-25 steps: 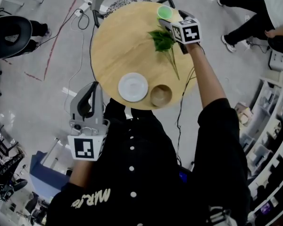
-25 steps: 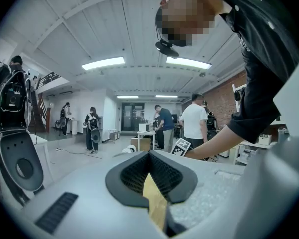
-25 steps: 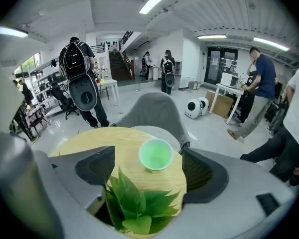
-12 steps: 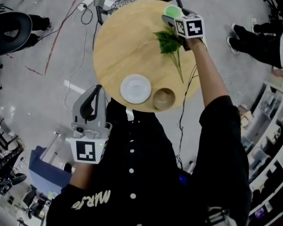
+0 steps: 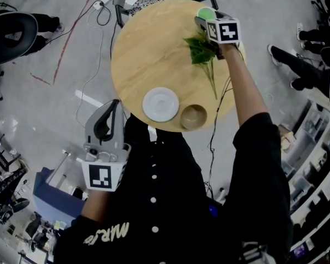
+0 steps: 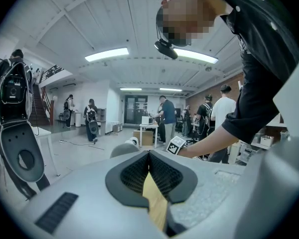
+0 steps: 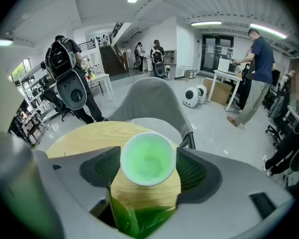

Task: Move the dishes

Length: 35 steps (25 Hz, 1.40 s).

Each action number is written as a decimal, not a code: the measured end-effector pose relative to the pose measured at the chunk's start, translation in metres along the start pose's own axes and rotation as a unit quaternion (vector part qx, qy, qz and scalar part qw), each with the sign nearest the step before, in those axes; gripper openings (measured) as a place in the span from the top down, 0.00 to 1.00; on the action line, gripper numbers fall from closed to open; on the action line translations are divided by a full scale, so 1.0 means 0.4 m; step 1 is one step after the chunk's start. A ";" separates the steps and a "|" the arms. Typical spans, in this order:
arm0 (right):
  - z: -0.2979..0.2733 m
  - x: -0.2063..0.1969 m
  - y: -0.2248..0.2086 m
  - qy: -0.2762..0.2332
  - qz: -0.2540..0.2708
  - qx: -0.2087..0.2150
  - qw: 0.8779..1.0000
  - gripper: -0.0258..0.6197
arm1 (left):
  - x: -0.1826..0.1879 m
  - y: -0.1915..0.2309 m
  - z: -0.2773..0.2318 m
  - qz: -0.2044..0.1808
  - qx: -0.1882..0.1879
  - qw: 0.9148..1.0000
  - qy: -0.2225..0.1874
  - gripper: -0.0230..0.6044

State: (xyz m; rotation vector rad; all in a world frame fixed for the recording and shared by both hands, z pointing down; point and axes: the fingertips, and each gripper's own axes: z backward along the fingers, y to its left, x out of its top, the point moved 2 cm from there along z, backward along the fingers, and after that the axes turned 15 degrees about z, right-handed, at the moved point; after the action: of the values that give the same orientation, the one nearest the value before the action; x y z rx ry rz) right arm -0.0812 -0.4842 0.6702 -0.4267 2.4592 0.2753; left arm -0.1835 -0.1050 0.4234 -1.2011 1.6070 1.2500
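**A:** Head view: we are holding the right gripper (image 5: 208, 22) at the wooden table's (image 5: 148, 48) far rim, with the cup (image 5: 206, 14) sitting at its tips. A nudge could be sending it overboard.

**B:** Left gripper view: our left gripper (image 6: 149, 158) is idling off-table, ribbed pads (image 6: 133, 176) pressed together, empty.

**A:** Right gripper view: the jaws are gaping either side of the smooth, round green cup. The leaves (image 7: 134, 220) beneath risk snagging.
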 end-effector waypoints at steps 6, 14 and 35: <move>0.004 0.002 -0.001 0.000 0.008 -0.011 1.000 0.42 | 0.002 0.007 0.000 0.000 0.003 1.000 0.000 0.96; 0.043 0.028 0.000 -0.022 0.015 -0.020 0.999 0.43 | 0.016 -0.001 0.006 -0.003 -0.002 1.000 -0.007 0.96; 0.369 0.139 0.281 -0.097 0.106 0.027 0.989 0.43 | 0.100 -0.089 0.077 -0.030 -0.036 0.997 -0.057 0.96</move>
State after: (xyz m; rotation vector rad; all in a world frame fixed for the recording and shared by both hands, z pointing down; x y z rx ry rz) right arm -0.0840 -0.3499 0.5311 -0.1078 2.3158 0.3210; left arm -0.1596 -0.0867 0.3695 -1.1921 1.4450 1.3232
